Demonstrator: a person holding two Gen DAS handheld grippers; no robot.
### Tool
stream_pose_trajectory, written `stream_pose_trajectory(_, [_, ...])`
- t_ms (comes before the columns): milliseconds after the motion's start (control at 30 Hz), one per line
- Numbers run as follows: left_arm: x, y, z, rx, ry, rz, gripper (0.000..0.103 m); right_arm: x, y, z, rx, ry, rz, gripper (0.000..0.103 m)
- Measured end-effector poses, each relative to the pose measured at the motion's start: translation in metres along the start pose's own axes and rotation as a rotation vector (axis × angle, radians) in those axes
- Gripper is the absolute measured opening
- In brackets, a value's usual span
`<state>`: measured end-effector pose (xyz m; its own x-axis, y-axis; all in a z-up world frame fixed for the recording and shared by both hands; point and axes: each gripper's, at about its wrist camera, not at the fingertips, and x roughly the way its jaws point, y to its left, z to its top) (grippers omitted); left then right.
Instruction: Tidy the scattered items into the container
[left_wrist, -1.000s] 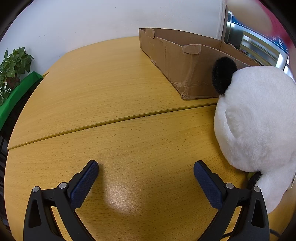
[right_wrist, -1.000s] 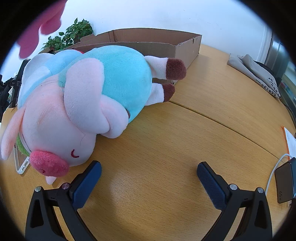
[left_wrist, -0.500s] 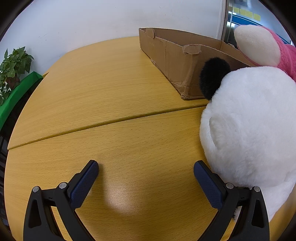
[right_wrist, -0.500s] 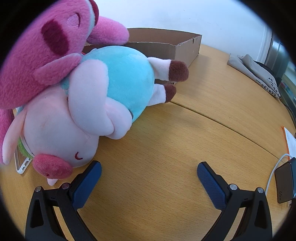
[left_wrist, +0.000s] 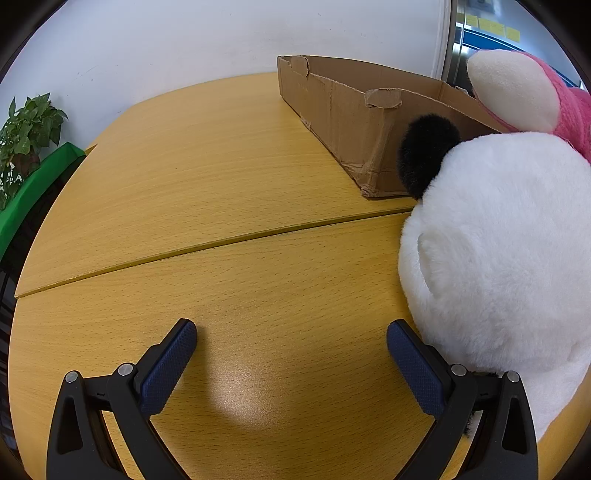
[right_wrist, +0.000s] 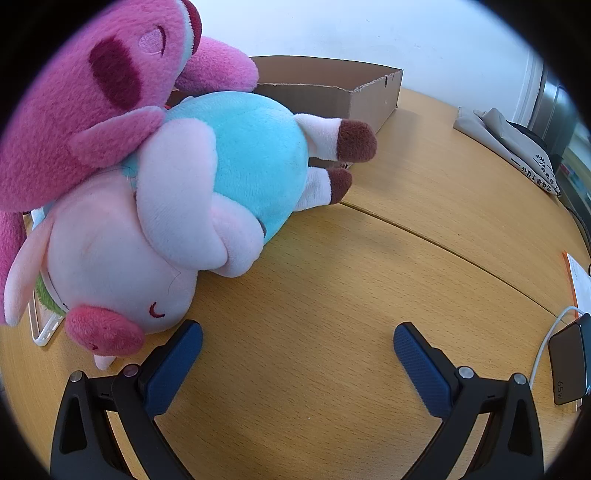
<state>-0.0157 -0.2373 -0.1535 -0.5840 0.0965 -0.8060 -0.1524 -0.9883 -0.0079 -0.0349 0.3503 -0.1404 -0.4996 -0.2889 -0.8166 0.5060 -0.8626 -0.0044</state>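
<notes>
A white plush with a black ear (left_wrist: 491, 258) lies on the wooden table at the right of the left wrist view, touching the right finger of my open, empty left gripper (left_wrist: 291, 354). A magenta plush (left_wrist: 546, 99) lies behind it, in front of the cardboard box (left_wrist: 354, 114). In the right wrist view a pink pig plush in a light-blue top (right_wrist: 177, 229) lies at left, with the magenta plush (right_wrist: 81, 103) on top of it. The cardboard box (right_wrist: 332, 92) stands behind them. My right gripper (right_wrist: 297, 354) is open and empty, its left finger near the pig's snout.
A potted plant (left_wrist: 26, 136) and a green edge stand at the far left. A folded grey cloth (right_wrist: 509, 144), a power bank with white cable (right_wrist: 569, 362), papers (right_wrist: 576, 280) and a white phone case (right_wrist: 44, 325) lie on the table.
A magenta plush has dropped into view and landed on the pig plush. The white plush shifted left towards my left gripper. Both grippers have stayed still and open.
</notes>
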Motion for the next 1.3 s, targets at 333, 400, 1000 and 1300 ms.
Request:
stream_pose_trajectory(333, [-0.004, 0.001, -0.002, -0.006, 0.015, 0.010, 0.103, -0.050, 0.041, -0.045, 0.106, -0.079, -0.115, 0.103])
stream_pose_trajectory(400, [-0.009, -0.001, -0.004, -0.011, 0.062, 0.021, 0.103, -0.076, 0.056, -0.051, 0.142, -0.143, -0.170, 0.103])
stream_pose_trajectory(1000, [-0.186, -0.199, 0.004, -0.026, -0.225, 0.130, 0.103, -0.163, 0.162, 0.038, 0.379, -0.424, -0.217, 0.103])
stream_pose_trajectory(1300, [-0.157, -0.252, 0.030, -0.041, -0.160, 0.023, 0.103, -0.138, 0.178, 0.041, 0.368, -0.299, -0.273, 0.103])
